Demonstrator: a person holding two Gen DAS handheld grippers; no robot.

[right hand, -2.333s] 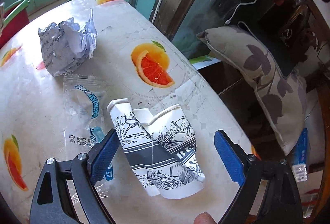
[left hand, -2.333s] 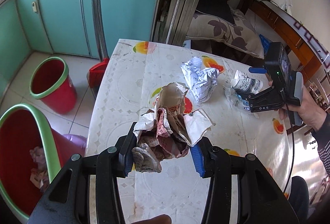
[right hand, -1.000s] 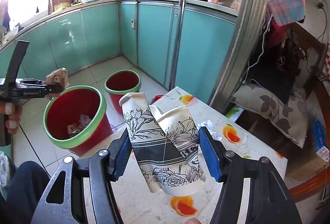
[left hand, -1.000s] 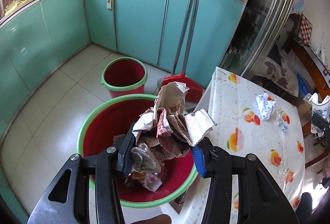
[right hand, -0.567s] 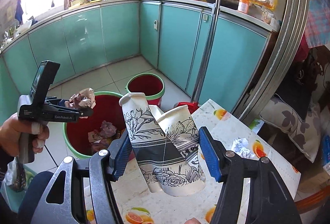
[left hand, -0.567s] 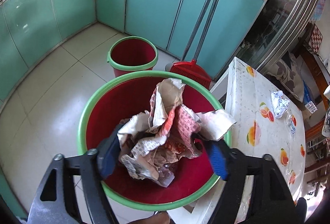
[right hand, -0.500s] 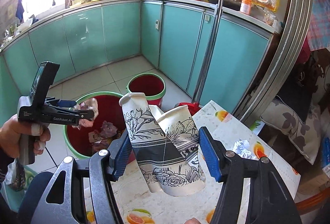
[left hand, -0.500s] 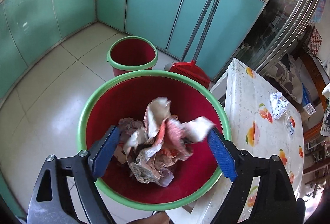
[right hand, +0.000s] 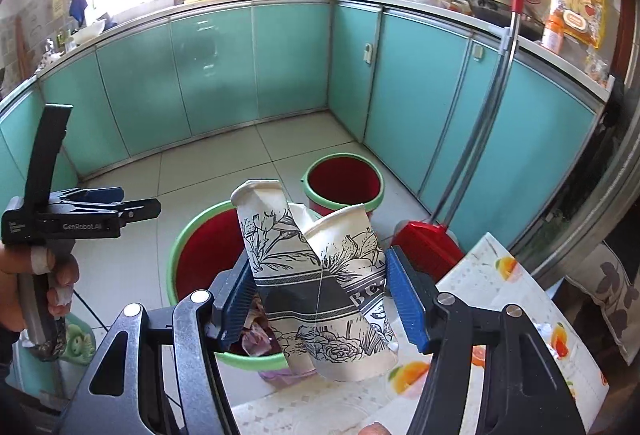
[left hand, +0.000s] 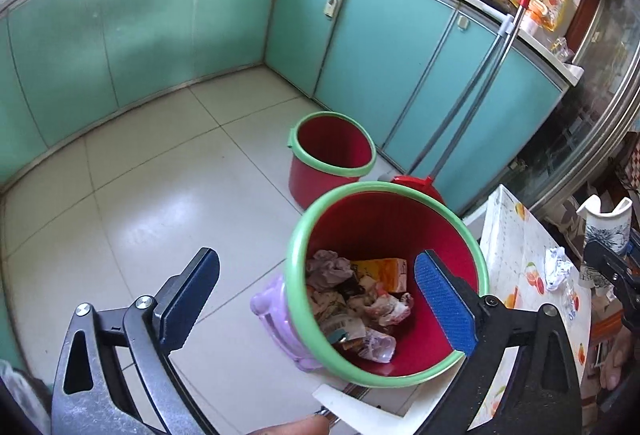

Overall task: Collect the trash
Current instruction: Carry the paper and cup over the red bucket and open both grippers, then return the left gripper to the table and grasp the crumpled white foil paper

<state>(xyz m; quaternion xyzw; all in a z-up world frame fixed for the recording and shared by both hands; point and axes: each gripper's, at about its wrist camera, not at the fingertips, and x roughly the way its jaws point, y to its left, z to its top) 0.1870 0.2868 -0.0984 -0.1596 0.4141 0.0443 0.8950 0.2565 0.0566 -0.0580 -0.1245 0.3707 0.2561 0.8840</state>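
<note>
Right hand-held gripper (right hand: 316,299) clamps two paper cups (right hand: 320,283) above two red bins (right hand: 200,251).

1. Left wrist view: rides behind the left gripper (left hand: 316,299), tilted steeply down, close above the big red bin (left hand: 384,195) on the floor, table edge (left hand: 516,235) at right.
2. Right wrist view: sits behind the right gripper (right hand: 316,299), angled down from over the table (right hand: 500,283), a little further back from the bin (right hand: 188,231).
3. Shared: same bin, smaller red bucket (left hand: 332,163), teal cabinets (left hand: 160,19), broom handle (left hand: 472,83); each catching the other gripper.
</note>
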